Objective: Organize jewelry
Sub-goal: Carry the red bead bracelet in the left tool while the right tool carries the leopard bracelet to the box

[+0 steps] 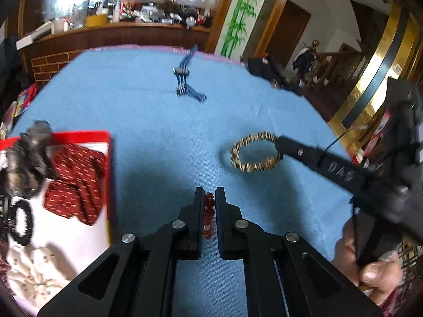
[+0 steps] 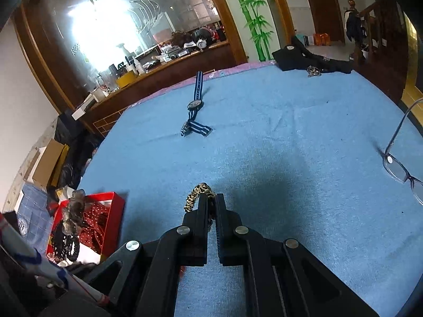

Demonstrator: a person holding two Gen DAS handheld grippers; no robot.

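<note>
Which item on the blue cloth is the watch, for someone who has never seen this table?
Start at the blue cloth covering the table and look to its far side, toward the wooden counter. The watch lies there alone, flat on the cloth. Its round dial and navy strap with white stripes set it apart from the beaded bracelets nearer the jaws.

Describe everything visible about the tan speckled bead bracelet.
The speckled bracelet is a closed ring of small tan beads flecked with dark brown, strung tightly, material unclear. The right tongs are shut on one side of it, and the loop hangs open in the left wrist view, over the blue cloth. Whether its far edge still touches the cloth cannot be told. In the right wrist view, only a short curved stretch shows above the fingertips. Nothing else touches it.
</note>
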